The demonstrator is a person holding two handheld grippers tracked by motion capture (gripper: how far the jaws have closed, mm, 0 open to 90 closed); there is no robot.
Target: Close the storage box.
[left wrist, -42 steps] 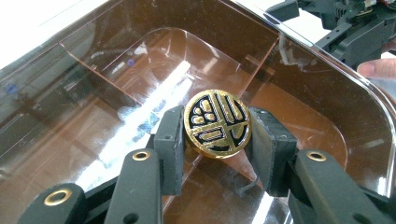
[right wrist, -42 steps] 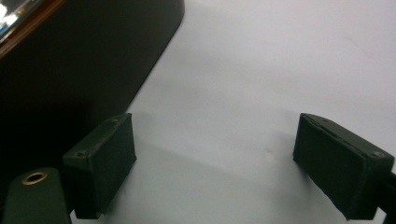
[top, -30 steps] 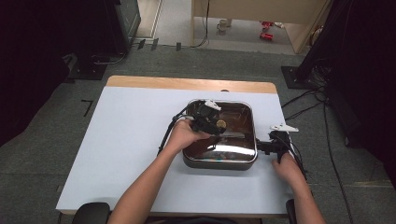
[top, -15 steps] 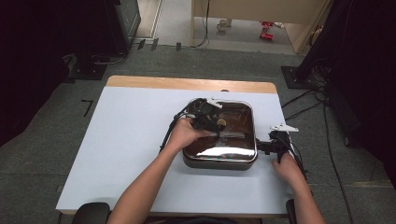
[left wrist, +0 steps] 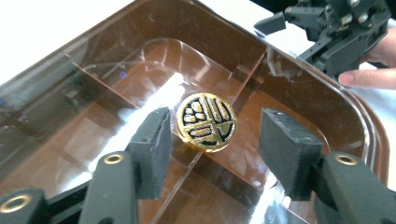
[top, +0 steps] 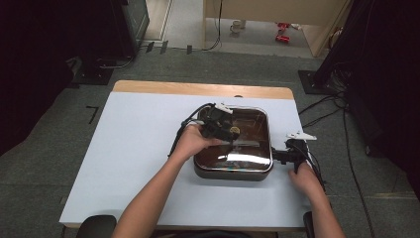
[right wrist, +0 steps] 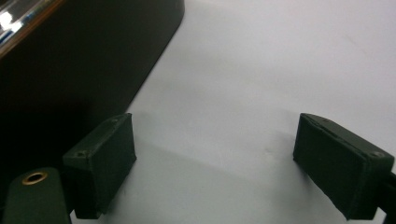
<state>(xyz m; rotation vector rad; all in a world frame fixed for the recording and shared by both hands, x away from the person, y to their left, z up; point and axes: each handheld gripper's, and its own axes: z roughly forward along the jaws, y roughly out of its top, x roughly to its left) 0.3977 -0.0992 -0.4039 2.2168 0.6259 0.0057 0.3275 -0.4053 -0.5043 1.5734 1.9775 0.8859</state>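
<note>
The left gripper (left wrist: 212,140), its jaws just opening, straddles the gold knob (left wrist: 206,122) on the brown lidded box (top: 257,126); the right gripper (right wrist: 215,163) rests open on the surface (top: 138,148) beside it.

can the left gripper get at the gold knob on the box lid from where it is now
Probably yes: the left gripper has its jaws open on either side of the gold knob on the clear lid, with nothing between them.

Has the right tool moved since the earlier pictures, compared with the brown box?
No. In the high view the right tool sits at the same spot beside the right edge of the brown box, open on the white table.
</note>
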